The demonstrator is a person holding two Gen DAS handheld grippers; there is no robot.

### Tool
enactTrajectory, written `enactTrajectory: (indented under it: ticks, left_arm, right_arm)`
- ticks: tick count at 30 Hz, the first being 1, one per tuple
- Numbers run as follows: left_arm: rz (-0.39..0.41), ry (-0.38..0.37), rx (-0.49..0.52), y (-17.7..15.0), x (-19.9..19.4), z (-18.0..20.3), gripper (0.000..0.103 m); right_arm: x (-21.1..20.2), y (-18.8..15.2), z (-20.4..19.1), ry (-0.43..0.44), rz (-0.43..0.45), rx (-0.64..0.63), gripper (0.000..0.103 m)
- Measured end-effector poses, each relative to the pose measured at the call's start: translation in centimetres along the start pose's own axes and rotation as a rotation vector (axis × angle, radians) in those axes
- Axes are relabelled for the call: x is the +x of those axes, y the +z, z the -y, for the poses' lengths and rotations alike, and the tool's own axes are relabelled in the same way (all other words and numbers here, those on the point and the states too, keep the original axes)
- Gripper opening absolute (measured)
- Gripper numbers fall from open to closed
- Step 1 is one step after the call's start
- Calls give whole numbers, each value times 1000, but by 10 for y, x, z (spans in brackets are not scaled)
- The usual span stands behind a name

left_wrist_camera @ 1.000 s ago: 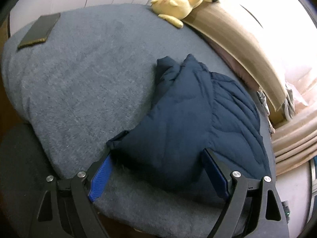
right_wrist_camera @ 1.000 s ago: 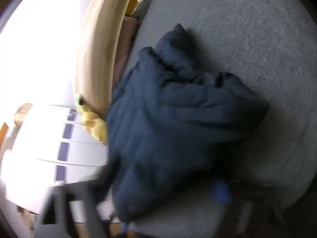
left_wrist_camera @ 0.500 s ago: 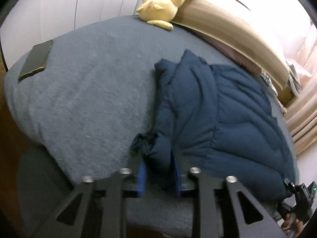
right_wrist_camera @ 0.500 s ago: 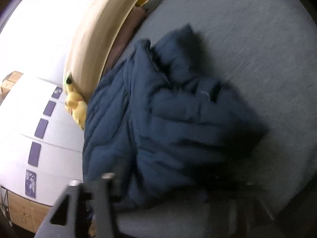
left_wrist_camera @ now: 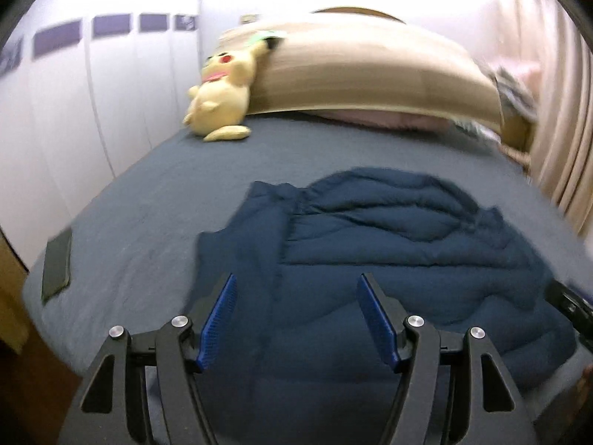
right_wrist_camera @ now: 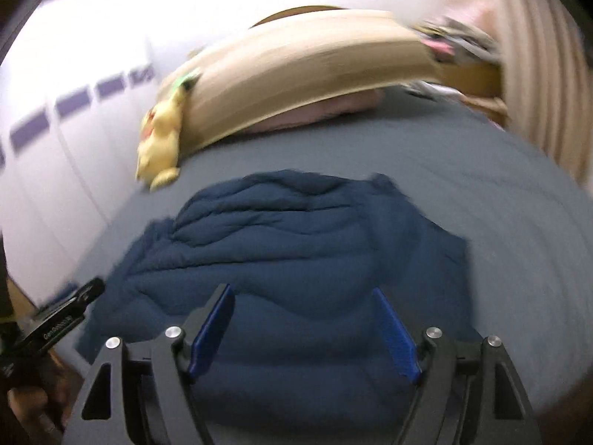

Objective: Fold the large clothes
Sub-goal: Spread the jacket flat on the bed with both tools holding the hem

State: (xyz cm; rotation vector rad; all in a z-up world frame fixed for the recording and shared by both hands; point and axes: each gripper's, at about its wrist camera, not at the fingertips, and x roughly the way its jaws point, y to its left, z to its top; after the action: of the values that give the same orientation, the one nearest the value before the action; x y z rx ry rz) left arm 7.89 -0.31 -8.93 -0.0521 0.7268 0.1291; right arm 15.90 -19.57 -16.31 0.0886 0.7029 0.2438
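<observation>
Now both grippers' jaws gape over navy jacket [left_wrist_camera: 389, 244] on bed [left_wrist_camera: 148, 200].

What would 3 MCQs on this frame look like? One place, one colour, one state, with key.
1. Where does the yellow plush toy sit?
A. on the jacket
B. at the far end of the bed, against the tan headboard cushion
C. on the floor

2. What colour is the puffer jacket?
A. red
B. white
C. navy blue

3. How does the left claw stand?
A. open, gripping nothing
B. shut on the jacket
C. shut on the dark flat object

Key:
1 B: the toy leans on the cushion, beyond the jacket on the grey bed.
2 C: the quilted fabric is dark blue in both views.
3 A: its blue pads are wide apart over the jacket; the right claw is open too.
</observation>
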Motion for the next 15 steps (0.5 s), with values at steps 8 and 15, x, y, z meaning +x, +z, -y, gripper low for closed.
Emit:
enactTrajectory:
  ticks: [8,15]
  left_arm:
    - [-101,99,161,-30,52,25,71]
    - [-156,91,169,-22,71,24,70]
  right_arm:
    - [74,-31,-26,-113,-155,-177,80]
    - [93,-33,-28,-131,-218,-188,80]
